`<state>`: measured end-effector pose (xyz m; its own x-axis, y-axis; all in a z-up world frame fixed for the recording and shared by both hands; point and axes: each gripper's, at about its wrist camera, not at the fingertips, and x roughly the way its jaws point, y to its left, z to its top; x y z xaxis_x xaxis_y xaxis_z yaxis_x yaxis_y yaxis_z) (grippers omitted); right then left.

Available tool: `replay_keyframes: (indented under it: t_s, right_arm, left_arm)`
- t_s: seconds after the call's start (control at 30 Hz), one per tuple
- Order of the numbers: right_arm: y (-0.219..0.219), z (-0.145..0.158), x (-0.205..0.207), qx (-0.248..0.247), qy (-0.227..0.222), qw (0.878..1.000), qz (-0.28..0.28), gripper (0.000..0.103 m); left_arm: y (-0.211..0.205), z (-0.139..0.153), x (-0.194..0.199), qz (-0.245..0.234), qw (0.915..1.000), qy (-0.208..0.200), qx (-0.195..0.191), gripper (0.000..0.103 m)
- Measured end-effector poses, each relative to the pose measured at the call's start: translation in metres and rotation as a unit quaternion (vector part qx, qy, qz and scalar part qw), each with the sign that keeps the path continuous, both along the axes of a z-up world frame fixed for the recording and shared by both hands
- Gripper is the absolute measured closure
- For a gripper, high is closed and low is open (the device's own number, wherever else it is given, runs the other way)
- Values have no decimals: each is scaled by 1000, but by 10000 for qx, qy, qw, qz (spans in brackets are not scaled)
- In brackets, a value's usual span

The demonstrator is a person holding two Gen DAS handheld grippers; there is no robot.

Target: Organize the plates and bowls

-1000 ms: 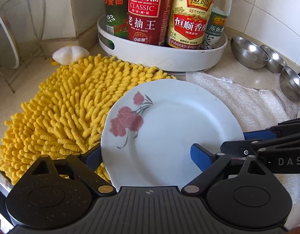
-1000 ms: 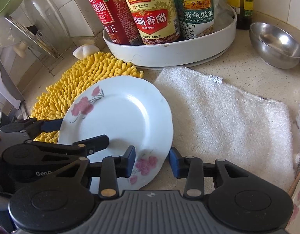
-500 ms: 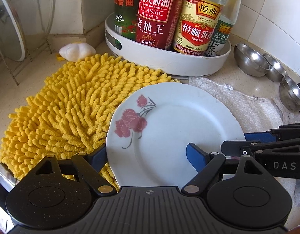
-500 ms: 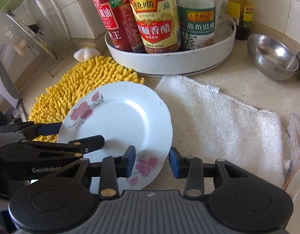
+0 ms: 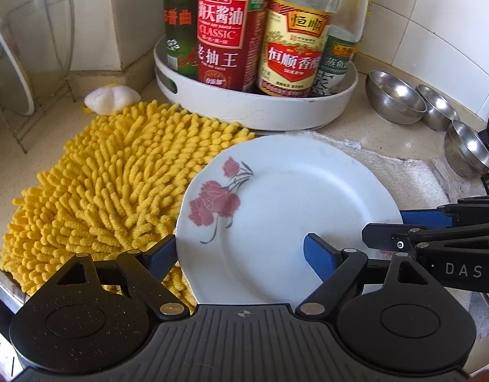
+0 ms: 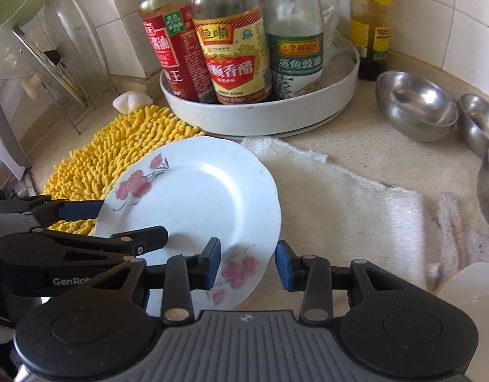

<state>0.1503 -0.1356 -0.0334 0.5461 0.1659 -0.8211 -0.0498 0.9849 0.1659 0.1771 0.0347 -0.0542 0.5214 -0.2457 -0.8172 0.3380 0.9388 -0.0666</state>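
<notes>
A white plate with pink flowers [image 5: 276,207] [image 6: 196,197] hangs tilted above the yellow mat and the towel. My right gripper [image 6: 247,261] is shut on its near right rim, one blue pad on the plate's face and the other past the edge. It also shows at the right of the left wrist view [image 5: 384,224]. My left gripper [image 5: 241,250] [image 6: 129,219] straddles the left rim with wide jaws, one finger behind the rim and the other lying on the plate's face.
A yellow chenille mat [image 5: 110,184] lies left and a white towel [image 6: 355,207] right. A round white tray [image 5: 244,111] of sauce bottles stands behind. Steel bowls [image 6: 416,105] line the back right. A rack with glass lids [image 6: 69,63] stands left. Another white dish [image 6: 467,286] sits near right.
The left jaws narrowed onto the plate's left rim. The right gripper rose a little with the plate, so more of the bottles and wall shows in both views.
</notes>
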Motion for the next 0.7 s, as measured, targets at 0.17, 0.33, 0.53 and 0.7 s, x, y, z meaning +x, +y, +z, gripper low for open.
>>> replay_keyframes:
  t_s: [0.17,0.33,0.53,0.7]
  right_arm:
    - [-9,7,-7,-142,-132,9998,-104,58]
    - [-21,-3,-6,-278,16,9992,-276,66]
    - [-55,-18,-11,193,325,9974,-609,65]
    - [-40,-21,-6,464,368,9977,-322,65]
  left_arm:
    - [-10,1,-3,-155,9999,-4,26,15]
    - [-27,3,-9,-752,9964,213,-320,49]
    - [-8,-2,-8,-449,9987,200,-147,23]
    - [1,-4,1,-188,9993,26,326,19]
